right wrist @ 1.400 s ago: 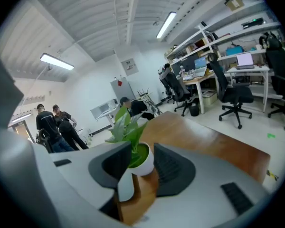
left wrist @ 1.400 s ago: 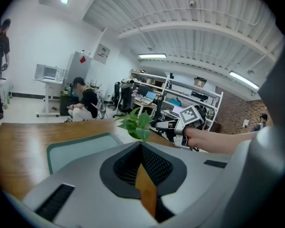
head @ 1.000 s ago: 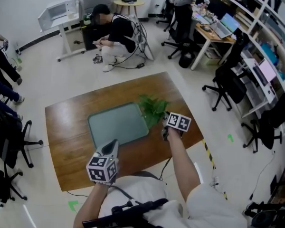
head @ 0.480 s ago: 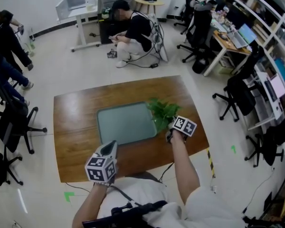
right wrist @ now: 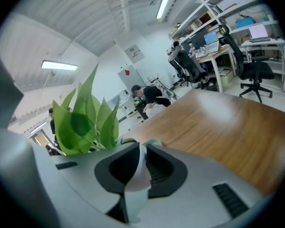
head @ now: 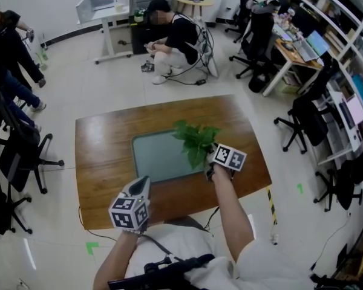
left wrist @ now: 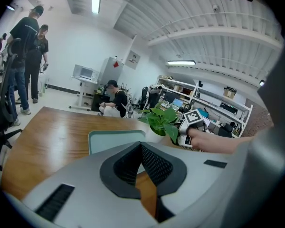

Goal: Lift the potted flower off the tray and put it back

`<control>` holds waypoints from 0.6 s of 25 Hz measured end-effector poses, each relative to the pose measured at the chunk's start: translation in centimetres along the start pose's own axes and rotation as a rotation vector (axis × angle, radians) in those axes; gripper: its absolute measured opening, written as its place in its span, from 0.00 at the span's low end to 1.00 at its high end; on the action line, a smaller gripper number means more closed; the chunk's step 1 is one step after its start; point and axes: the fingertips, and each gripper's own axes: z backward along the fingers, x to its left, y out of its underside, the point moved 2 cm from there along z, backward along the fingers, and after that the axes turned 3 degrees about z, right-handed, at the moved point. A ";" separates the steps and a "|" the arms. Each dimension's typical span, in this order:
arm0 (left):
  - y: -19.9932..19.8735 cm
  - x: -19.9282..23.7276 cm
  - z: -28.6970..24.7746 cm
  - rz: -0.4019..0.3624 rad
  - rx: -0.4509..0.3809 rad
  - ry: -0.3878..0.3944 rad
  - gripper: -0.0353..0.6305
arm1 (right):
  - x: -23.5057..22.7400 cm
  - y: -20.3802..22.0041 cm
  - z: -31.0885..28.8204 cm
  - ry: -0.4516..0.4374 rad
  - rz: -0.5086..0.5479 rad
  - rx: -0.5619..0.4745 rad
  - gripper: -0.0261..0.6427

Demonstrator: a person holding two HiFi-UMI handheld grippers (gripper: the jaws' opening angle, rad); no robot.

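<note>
The potted flower (head: 195, 139) has broad green leaves and a white pot. It is over the right edge of the pale green tray (head: 152, 156) on the wooden table. My right gripper (head: 210, 167) is shut on the pot's rim. In the right gripper view the white pot wall (right wrist: 135, 175) sits between the pads, with the leaves (right wrist: 85, 120) to the upper left. Whether the pot touches the tray I cannot tell. My left gripper (head: 142, 183) hovers near the table's front edge, apart from the tray, shut with nothing in it. From the left gripper view, the plant (left wrist: 162, 120) shows at the tray's (left wrist: 114, 139) right side.
The brown table (head: 103, 162) has bare wood left and right of the tray. A person (head: 172, 35) crouches on the floor beyond it. Office chairs (head: 18, 156) stand to the left, more people at the far left, desks and chairs at the right.
My right gripper has carried the plant leftward, from beside the tray's right edge to over that edge. The left gripper has shifted a little along the front edge.
</note>
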 end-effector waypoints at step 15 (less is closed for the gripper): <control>-0.3 6.7 6.2 0.050 -0.034 -0.094 0.05 | 7.8 7.5 -5.3 -0.038 0.020 0.116 0.11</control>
